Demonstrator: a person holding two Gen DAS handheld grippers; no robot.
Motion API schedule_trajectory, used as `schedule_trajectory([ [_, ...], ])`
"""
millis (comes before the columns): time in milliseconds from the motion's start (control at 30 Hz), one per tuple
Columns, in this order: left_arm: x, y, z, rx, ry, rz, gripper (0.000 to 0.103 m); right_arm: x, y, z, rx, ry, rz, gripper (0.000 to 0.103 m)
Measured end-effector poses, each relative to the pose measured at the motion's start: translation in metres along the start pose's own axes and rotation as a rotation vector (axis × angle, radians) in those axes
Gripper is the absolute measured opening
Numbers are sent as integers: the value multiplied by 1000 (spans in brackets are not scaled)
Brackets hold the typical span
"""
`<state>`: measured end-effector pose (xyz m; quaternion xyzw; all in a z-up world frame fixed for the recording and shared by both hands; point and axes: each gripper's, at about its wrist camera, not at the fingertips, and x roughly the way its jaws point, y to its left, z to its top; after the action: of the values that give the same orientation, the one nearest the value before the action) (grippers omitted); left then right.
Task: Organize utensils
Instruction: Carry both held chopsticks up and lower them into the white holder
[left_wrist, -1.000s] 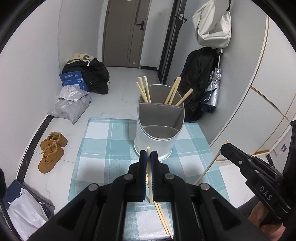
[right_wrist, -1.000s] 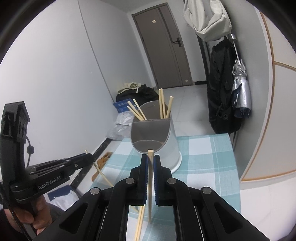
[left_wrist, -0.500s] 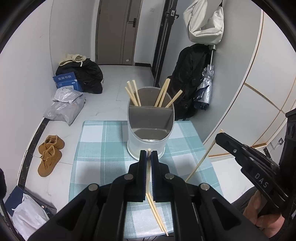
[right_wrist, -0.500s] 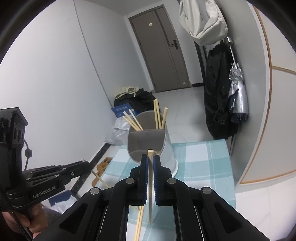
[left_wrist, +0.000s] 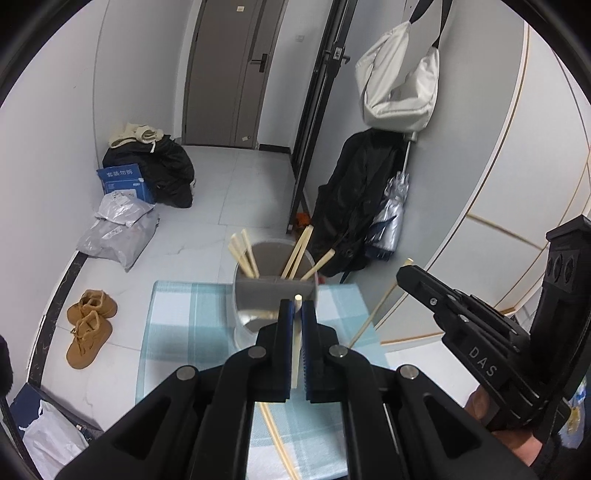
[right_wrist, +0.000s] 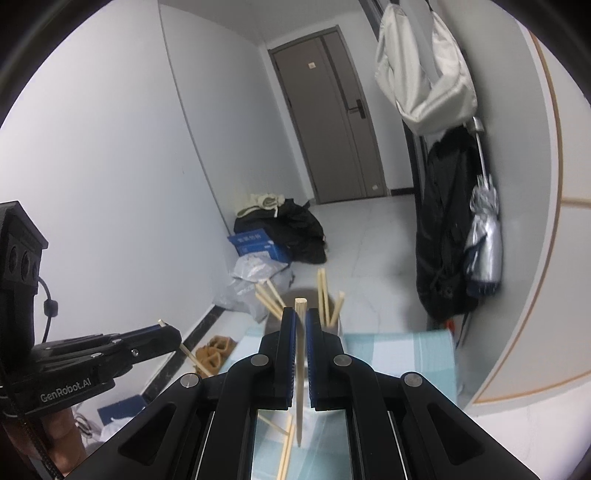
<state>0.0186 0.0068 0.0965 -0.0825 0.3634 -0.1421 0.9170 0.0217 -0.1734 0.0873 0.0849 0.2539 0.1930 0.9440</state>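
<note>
A grey door (left_wrist: 229, 74) closes the far end of a tiled hallway. A white bag (left_wrist: 399, 88) hangs above a black coat (left_wrist: 354, 199) and folded silver umbrella (left_wrist: 393, 210). Tan shoes (left_wrist: 88, 328), grey parcels (left_wrist: 118, 229) and a blue box (left_wrist: 123, 181) lie along the left wall.

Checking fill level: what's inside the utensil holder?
Utensil holder: chopsticks lean in both rear compartments; front compartment looks empty, but the left gripper covers part of it. Their lower ends are hidden.

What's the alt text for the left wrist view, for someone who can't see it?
The left gripper is shut on a single wooden chopstick, above a table with a blue checked cloth. Just beyond stands a grey divided utensil holder with chopsticks in its back compartments. At right, the right gripper holds another chopstick.
</note>
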Motion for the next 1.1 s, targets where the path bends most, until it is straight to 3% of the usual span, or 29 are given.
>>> schedule_trajectory([
  [300,-6,-1,51,-18,-66,-37,1,1,9,65,-69,-63,6,5],
  [567,10,10,85,-19,-94,-39,1,29,12,111,-96,-99,11,5],
  [867,45,33,91,-22,-65,-13,1,74,14,124,-131,-86,10,5],
  [1100,70,48,83,-38,-40,-17,1,107,10,110,-159,-53,6,5],
])
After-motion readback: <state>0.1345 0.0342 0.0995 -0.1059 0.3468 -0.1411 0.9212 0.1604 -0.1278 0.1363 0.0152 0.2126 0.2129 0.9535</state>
